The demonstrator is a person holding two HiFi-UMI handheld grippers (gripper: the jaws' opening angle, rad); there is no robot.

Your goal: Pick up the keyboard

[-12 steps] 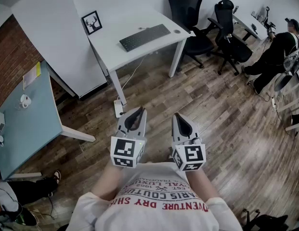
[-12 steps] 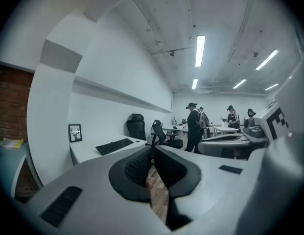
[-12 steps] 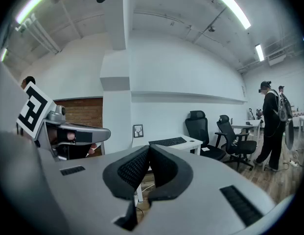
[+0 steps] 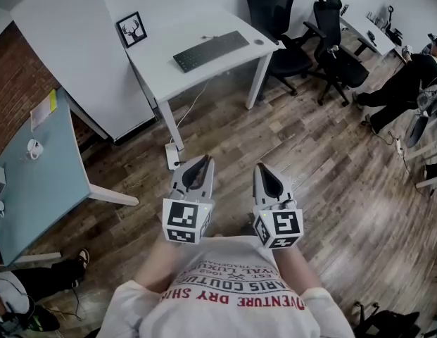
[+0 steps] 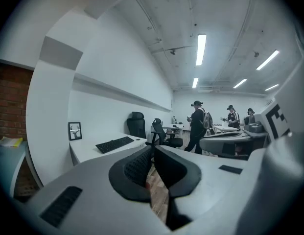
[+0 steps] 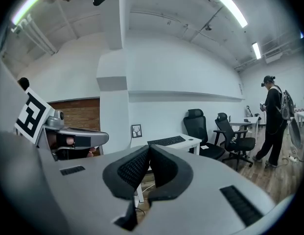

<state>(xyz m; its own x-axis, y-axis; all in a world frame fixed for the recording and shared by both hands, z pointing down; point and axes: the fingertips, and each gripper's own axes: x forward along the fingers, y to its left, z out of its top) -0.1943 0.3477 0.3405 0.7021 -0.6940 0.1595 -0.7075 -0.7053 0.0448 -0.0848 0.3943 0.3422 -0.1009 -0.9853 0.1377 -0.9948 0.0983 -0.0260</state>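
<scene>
A black keyboard point(image 4: 210, 51) lies on a white desk point(image 4: 169, 76) at the far middle of the head view. It also shows small and distant in the left gripper view as the keyboard point(image 5: 114, 144), and in the right gripper view as the keyboard point(image 6: 166, 141). My left gripper point(image 4: 203, 162) and right gripper point(image 4: 261, 169) hang side by side over the wooden floor, well short of the desk. Both point roughly level toward it. Each has its jaws shut with nothing between them.
A framed deer picture point(image 4: 131, 29) leans on the desk's back left. Two black office chairs point(image 4: 302, 30) stand right of the desk. A blue table point(image 4: 42, 182) with a mug sits at the left. A person point(image 4: 408, 76) is at the far right, and a cable box point(image 4: 173, 157) lies by the desk leg.
The view has shifted slightly; the desk and keyboard sit a touch nearer the top. Both grippers hold the same pose, still shut.
</scene>
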